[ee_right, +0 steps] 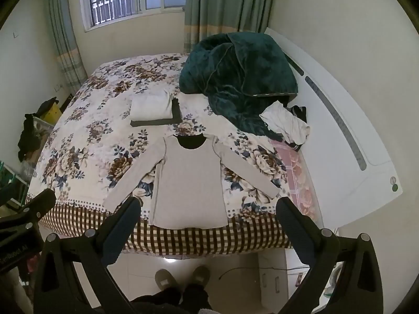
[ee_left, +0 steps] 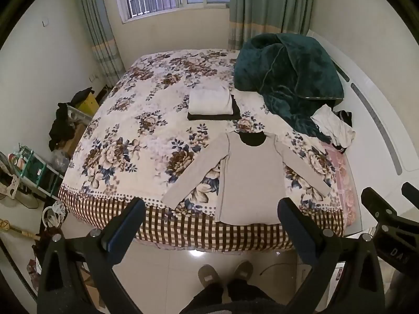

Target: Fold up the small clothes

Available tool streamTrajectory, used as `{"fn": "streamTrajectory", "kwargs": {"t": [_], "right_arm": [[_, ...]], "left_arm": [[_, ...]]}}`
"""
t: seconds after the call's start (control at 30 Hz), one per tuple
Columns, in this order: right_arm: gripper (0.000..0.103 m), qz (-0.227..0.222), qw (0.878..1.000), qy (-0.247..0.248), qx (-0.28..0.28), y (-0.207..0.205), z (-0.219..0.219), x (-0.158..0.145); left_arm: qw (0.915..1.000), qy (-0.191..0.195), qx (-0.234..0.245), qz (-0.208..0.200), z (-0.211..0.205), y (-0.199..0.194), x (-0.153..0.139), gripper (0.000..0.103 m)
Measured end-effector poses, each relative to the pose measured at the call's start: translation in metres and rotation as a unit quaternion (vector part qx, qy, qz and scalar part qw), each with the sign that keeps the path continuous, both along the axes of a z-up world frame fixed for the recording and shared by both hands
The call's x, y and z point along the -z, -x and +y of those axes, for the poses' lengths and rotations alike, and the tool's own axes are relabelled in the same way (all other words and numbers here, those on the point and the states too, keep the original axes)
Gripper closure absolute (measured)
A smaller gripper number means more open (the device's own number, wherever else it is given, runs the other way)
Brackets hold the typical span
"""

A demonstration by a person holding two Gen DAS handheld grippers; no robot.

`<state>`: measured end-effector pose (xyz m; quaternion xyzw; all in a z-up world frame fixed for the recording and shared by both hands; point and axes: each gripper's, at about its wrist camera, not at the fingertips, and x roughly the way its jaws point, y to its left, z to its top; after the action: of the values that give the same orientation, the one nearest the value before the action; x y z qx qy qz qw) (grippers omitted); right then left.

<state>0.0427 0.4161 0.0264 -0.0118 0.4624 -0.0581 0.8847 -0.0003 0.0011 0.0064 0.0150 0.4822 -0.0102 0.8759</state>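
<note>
Floral bedding covers the bed (ee_left: 146, 120), with a brown checked band along its near edge. On it, centred near that edge, lies a grey long-sleeved top (ee_left: 251, 178) spread flat, neckline toward the far end, hem just reaching the checked band, both sleeves angled out toward the near corners. Beyond the neckline, near the middle of the bed, a folded white garment (ee_left: 210, 100) rests on a folded dark one (ee_left: 213, 116). Toward the far right corner a dark green blanket (ee_left: 288, 73) is heaped, and a crumpled white cloth (ee_left: 334, 127) lies at the right edge beside the white headboard (ee_right: 340, 136).

Above the floor before the bed, the left gripper (ee_left: 210, 225) hangs with its 2 fingers spread wide, holding nothing. Likewise the right gripper (ee_right: 208, 225) is wide apart and empty. Between them, 2 grey slippers (ee_right: 183, 278) stand on the tiled floor.
</note>
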Motion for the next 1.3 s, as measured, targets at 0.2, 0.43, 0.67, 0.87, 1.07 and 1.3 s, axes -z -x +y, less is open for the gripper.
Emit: {"fn": "streamTrajectory", "kwargs": {"t": [0.2,0.43,0.67,0.87,1.07,1.3], "right_arm": [[0.000,-0.002,1.000,-0.002,0.001,-0.004,0.003,-0.011],[0.000,-0.004,1.000,-0.007,-0.003,-0.015,0.001,-0.034],[0.000,-0.009,1.000,-0.005,-0.004,-0.019,-0.001,-0.037],[0.000,-0.012,1.000,-0.006,-0.004,-0.017,-0.001,-0.036],[0.000,-0.013,1.000,-0.005,-0.004,-0.014,0.002,-0.035],[0.000,-0.013,1.000,-0.005,-0.006,-0.023,0.005,-0.042]], "left_arm": [[1.0000,-0.003,0.001,-0.005,-0.003,-0.006,-0.014,0.000],[0.9999,-0.003,-0.002,-0.015,-0.002,-0.007,-0.017,0.000],[0.9997,-0.001,-0.003,-0.022,0.000,-0.004,-0.018,0.000],[0.9997,-0.002,-0.003,-0.022,-0.001,-0.005,-0.018,0.000],[0.9997,-0.002,-0.005,-0.023,0.000,-0.007,-0.019,0.000],[0.9997,0.000,-0.007,-0.025,0.003,-0.012,-0.020,0.000]]}}
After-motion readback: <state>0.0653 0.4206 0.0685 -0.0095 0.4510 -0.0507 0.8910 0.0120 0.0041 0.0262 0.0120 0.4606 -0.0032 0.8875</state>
